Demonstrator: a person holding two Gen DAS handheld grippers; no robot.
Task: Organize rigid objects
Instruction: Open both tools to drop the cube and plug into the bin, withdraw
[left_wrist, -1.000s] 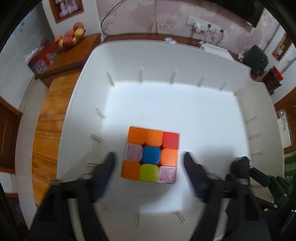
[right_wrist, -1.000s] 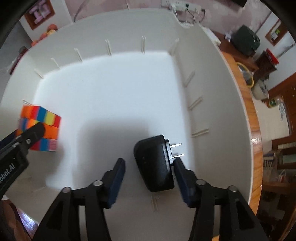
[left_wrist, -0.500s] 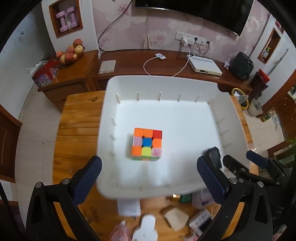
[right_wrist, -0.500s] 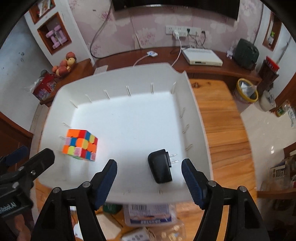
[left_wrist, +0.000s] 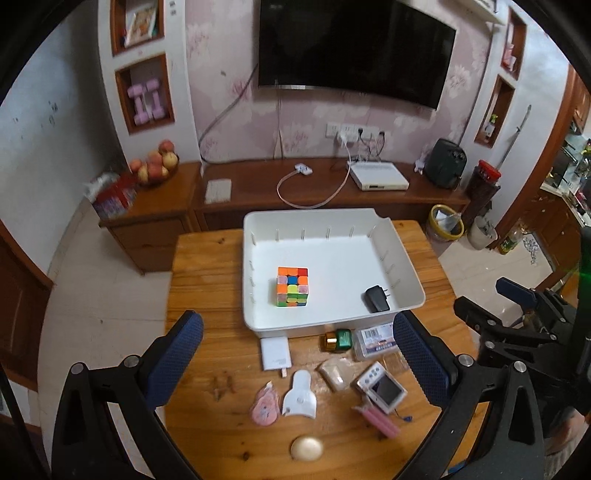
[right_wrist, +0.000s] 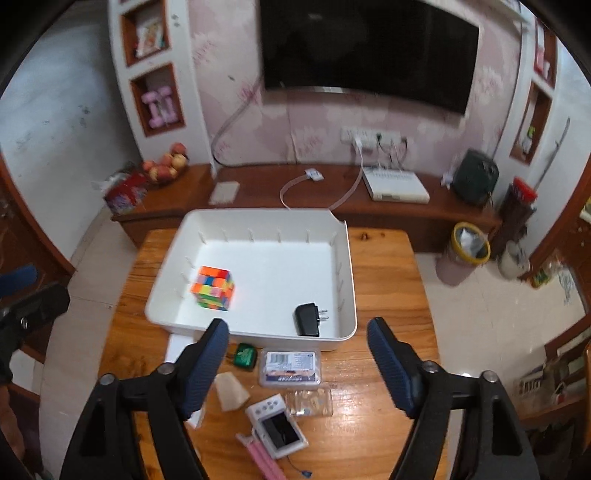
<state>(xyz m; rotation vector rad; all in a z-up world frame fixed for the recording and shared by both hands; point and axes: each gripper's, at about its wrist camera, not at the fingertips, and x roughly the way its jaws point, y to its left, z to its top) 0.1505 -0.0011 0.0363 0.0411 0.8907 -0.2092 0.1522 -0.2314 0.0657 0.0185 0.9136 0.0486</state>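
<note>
Centre of the left wrist frame: white bin (left_wrist: 402, 273) on wooden table (left_wrist: 199, 280), holding puzzle cube (left_wrist: 292, 287) left of middle and black plug adapter (left_wrist: 376, 298) at its lower right corner (prongs toward the wall). Below the bin: green jar (left_wrist: 338, 340), barcode case (left_wrist: 375, 338), handheld console (left_wrist: 382, 387). Left gripper (left_wrist: 297, 356) and right gripper (right_wrist: 297, 363): both spread wide, grasping nothing

Cube (right_wrist: 213, 288) and charger (right_wrist: 307, 319) inside white bin (right_wrist: 347, 258)
</note>
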